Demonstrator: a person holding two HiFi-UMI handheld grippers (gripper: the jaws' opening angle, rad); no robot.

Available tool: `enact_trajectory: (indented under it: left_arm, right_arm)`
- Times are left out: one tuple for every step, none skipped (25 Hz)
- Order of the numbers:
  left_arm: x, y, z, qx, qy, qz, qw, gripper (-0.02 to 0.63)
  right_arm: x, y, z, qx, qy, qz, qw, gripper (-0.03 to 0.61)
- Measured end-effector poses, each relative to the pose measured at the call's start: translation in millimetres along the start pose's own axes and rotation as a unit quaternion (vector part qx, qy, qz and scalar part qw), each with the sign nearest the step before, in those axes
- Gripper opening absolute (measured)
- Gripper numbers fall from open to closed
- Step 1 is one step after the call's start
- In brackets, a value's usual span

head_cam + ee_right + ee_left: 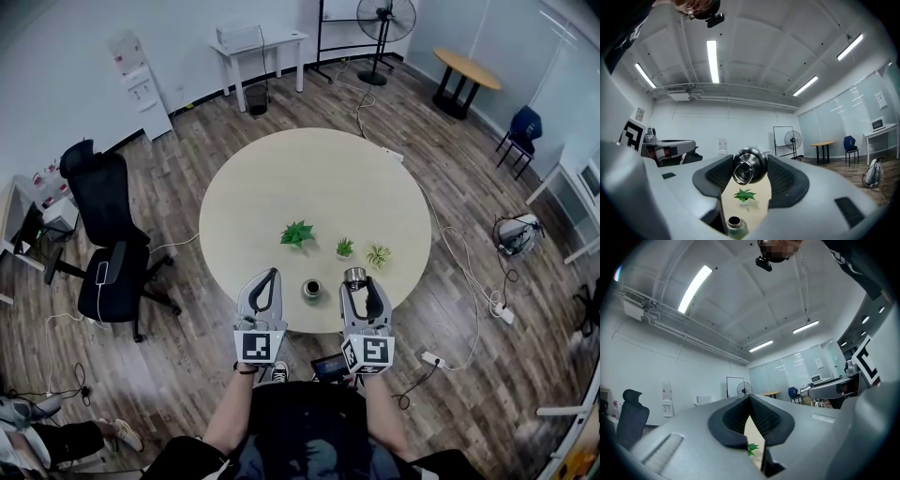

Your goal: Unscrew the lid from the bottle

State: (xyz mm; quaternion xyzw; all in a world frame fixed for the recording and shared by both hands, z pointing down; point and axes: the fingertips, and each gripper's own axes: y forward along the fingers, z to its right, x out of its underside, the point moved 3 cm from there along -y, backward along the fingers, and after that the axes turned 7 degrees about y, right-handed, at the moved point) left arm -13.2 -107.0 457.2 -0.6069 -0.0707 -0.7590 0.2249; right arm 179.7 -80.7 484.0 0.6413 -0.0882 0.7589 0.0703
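A green bottle [312, 290] stands upright near the round table's front edge, its mouth uncovered; it also shows low in the right gripper view [735, 228]. My right gripper [357, 282] is just right of the bottle, shut on the shiny metal lid [355, 275]. In the right gripper view the lid [749, 165], with its ring handle facing the camera, is pinched between both pads. My left gripper [268, 277] is left of the bottle, apart from it. Its jaws [751, 403] are shut with nothing between them.
Three small potted plants stand behind the bottle: a bigger green one [297, 233], a small one [345, 247] and a pale one [378, 255]. The round beige table [281, 178] has a black office chair [108, 244] to its left and cables [469, 272] on the floor to its right.
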Motion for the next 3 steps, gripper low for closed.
enact_trajectory:
  left_arm:
    - [0.9, -0.3, -0.4, 0.000, 0.001, -0.002, 1.0000, 0.000]
    - [1.5, -0.5, -0.8, 0.001, 0.004, -0.003, 1.0000, 0.000]
    - [2.0, -0.6, -1.2, 0.002, 0.007, -0.004, 1.0000, 0.002]
  right_arm:
    - [0.2, 0.2, -0.1, 0.000, 0.000, 0.000, 1.000, 0.232]
    - [0.3, 0.4, -0.3, 0.000, 0.001, 0.000, 1.000, 0.232]
    - [0.4, 0.6, -0.5, 0.000, 0.002, 0.000, 1.000, 0.232]
